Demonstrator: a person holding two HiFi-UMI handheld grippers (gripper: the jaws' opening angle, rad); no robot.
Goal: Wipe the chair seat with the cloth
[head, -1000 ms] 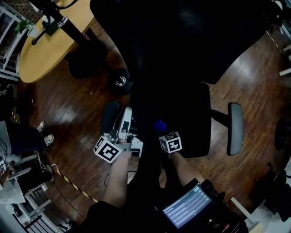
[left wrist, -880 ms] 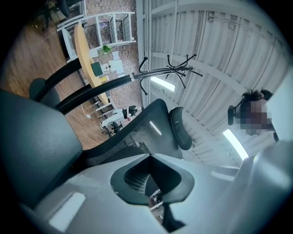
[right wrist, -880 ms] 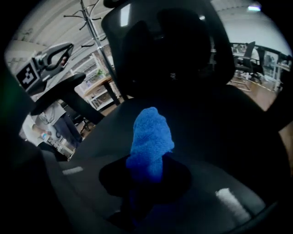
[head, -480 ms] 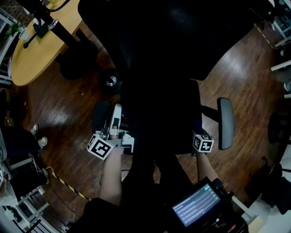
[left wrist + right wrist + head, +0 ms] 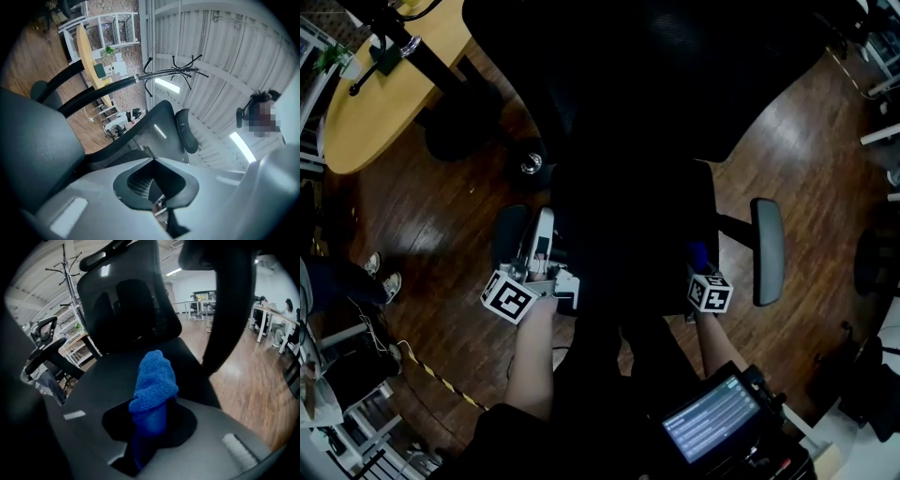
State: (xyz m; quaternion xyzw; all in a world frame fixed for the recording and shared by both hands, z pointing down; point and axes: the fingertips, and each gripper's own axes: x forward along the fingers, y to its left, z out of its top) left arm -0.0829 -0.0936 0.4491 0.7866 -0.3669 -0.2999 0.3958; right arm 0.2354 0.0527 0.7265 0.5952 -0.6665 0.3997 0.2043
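Note:
The black office chair's seat (image 5: 628,234) fills the middle of the head view, very dark. A blue cloth (image 5: 154,380) is bunched in my right gripper (image 5: 152,414), which is shut on it. That gripper (image 5: 699,264) is at the seat's front right corner, by the right armrest (image 5: 767,251), and the cloth (image 5: 698,253) shows as a small blue patch. Ahead of it lie the seat (image 5: 117,376) and the backrest (image 5: 131,305). My left gripper (image 5: 542,225) rests at the seat's left edge beside the left armrest (image 5: 508,234). Its jaws (image 5: 153,160) meet with nothing between them.
A wooden table (image 5: 366,103) stands at the back left on the dark plank floor. A chair castor (image 5: 530,164) shows behind the seat. A lit tablet (image 5: 712,427) hangs near my body. A striped cable (image 5: 441,375) and someone's shoes (image 5: 380,277) are at the left.
My right gripper swept the cloth from the seat's front middle to its front right corner, then eased slightly back left. The left gripper stayed beside the left armrest.

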